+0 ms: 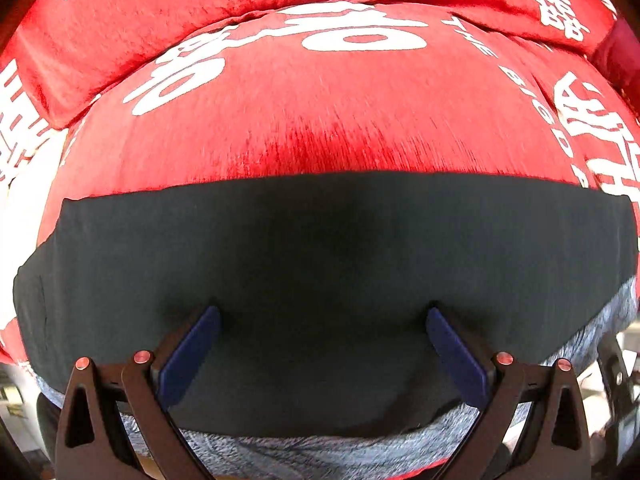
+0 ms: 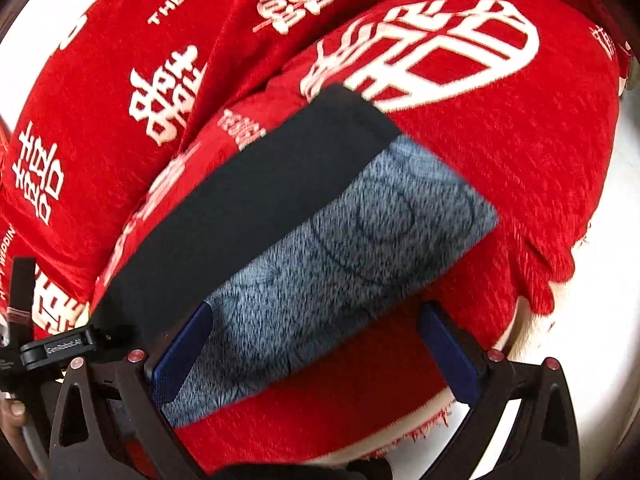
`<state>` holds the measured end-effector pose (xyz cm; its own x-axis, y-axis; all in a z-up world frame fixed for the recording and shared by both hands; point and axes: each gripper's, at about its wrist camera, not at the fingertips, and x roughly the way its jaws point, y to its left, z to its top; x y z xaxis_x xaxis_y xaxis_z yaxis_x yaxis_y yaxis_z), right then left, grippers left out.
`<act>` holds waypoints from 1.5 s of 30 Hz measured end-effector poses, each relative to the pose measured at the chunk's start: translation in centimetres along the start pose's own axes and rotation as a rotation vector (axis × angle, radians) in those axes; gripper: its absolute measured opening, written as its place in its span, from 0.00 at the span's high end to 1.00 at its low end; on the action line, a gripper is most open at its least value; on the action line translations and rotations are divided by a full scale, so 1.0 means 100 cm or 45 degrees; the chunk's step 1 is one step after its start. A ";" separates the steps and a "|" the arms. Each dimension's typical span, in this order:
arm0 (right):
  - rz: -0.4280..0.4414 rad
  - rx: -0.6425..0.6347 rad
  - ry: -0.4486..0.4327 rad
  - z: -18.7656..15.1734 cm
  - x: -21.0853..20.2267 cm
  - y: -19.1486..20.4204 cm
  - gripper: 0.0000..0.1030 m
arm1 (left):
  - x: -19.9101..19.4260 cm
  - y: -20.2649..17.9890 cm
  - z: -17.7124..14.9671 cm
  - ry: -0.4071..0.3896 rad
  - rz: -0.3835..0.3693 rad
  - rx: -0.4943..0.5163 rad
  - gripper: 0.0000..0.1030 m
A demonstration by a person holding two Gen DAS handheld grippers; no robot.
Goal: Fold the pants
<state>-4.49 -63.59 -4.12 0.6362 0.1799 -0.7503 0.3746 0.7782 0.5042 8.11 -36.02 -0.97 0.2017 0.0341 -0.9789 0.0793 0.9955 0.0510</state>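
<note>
Nearest to me, the left gripper (image 1: 323,344) is hovering with its jaws spread wide over the black outer side of the pants (image 1: 320,264), gripping nothing, and the right gripper (image 2: 316,344) is hanging just as wide over the grey fleecy lining, also empty. The pants are lying as a compact folded bundle, black layer lapping the grey, probably so that the edges line up for another fold or a smoothing pass. Beyond them, the red blanket (image 2: 500,152) with white lettering is lying underneath, cushioning the whole bundle.

White counter (image 2: 608,320) carries red plush blanket (image 2: 520,152) with white lettering; folded black pants (image 1: 320,248), grey fleece lining showing, lie on blanket.
</note>
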 end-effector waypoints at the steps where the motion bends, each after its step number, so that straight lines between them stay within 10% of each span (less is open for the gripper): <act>1: 0.029 0.003 0.005 -0.002 -0.002 0.000 0.01 | 0.001 0.000 0.002 0.002 -0.002 -0.004 0.00; 16: 0.160 0.032 -0.102 0.008 -0.003 0.007 0.18 | 0.004 0.005 0.007 -0.018 -0.036 0.012 0.00; 25: 0.219 0.061 -0.195 0.016 0.007 0.002 0.09 | 0.003 0.002 0.003 -0.054 -0.036 0.025 0.00; 26: 0.183 0.022 -0.190 0.023 0.012 0.008 0.12 | 0.003 0.002 0.003 -0.054 -0.037 0.028 0.00; 29: 0.137 -0.013 -0.091 0.034 0.016 0.019 0.82 | 0.004 0.001 0.003 -0.065 -0.030 0.047 0.00; 39: 0.017 -0.425 -0.289 0.032 -0.059 0.140 0.84 | -0.007 0.008 0.015 0.015 -0.075 0.152 0.00; 45: -0.027 -0.715 -0.310 0.005 -0.064 0.240 0.84 | -0.050 0.100 0.015 -0.104 -0.210 -0.012 0.00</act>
<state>0.77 -46.41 13.05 0.7930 0.0699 -0.6052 0.0183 0.9902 0.1383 9.37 -26.41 4.69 0.2656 -0.1364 -0.9544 0.1085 0.9879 -0.1110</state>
